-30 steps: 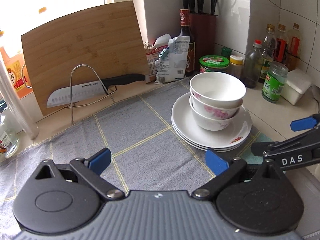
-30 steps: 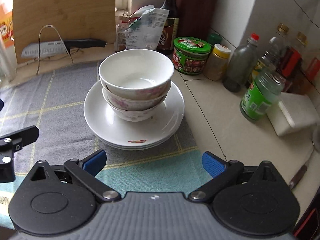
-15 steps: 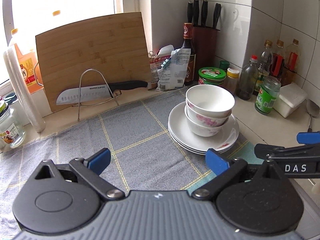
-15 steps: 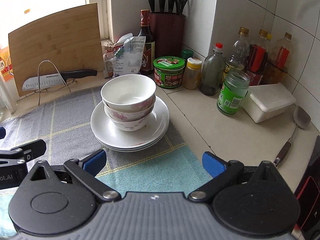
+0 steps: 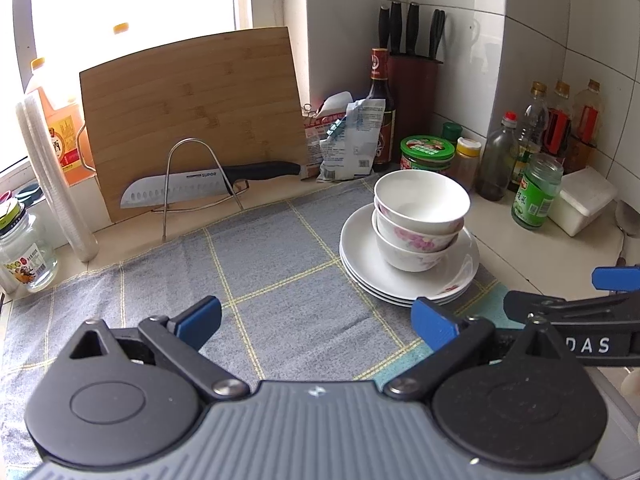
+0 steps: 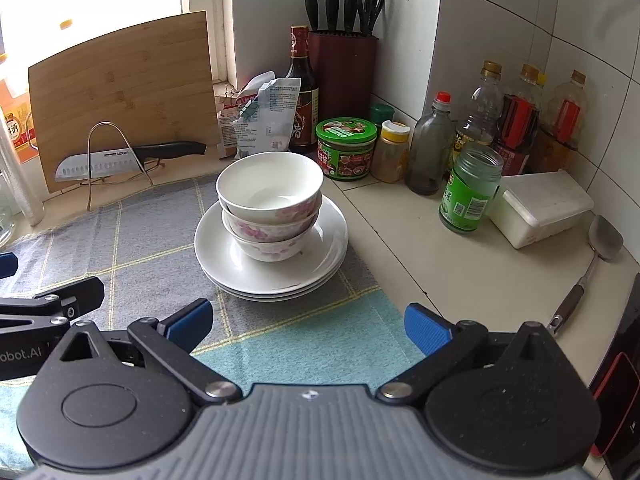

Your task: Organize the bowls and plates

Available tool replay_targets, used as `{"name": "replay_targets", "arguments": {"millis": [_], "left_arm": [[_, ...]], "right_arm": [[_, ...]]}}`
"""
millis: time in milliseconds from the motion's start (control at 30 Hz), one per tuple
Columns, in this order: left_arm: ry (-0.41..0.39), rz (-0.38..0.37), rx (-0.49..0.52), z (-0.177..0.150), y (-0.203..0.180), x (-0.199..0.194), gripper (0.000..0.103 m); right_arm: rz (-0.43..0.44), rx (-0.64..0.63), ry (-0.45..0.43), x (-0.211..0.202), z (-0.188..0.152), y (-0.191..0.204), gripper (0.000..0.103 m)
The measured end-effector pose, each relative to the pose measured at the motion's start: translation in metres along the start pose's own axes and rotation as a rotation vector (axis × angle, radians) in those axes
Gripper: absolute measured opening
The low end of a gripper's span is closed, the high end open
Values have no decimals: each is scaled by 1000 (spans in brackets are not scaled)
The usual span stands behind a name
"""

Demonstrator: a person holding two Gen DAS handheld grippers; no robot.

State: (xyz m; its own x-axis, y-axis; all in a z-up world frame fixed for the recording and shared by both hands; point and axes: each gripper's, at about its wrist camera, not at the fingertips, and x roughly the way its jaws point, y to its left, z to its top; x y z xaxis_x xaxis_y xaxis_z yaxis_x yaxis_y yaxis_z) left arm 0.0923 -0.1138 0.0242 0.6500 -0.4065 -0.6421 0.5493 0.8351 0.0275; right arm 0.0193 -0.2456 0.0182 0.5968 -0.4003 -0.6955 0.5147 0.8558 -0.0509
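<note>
Both grippers hang back from the stack, nothing in either one: the left gripper (image 5: 316, 318) has its blue pads spread wide over the cloth (image 5: 280, 272), and the right gripper (image 6: 308, 324) is just as wide open, aimed straight at the dishes. The bowls (image 6: 270, 204), three nested by the look of it, sit on the plates (image 6: 272, 272), a stack of about three near the cloth's right edge, just beside the bare counter. Glazed ceramic, so I'd call it stiff, slick, brittle and fairly heavy as a stack. The sensible hold looks like the top bowl's rim, one pad inside and one outside, lifted straight up so the nested ones don't drag.
</note>
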Motion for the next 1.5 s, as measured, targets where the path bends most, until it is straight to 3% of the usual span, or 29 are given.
{"name": "replay_targets", "arguments": {"millis": [1500], "left_arm": [[-14,2,0,4,-1,-5,101]], "right_arm": [[-13,-6,-29,-10,0,-3,103]]}}
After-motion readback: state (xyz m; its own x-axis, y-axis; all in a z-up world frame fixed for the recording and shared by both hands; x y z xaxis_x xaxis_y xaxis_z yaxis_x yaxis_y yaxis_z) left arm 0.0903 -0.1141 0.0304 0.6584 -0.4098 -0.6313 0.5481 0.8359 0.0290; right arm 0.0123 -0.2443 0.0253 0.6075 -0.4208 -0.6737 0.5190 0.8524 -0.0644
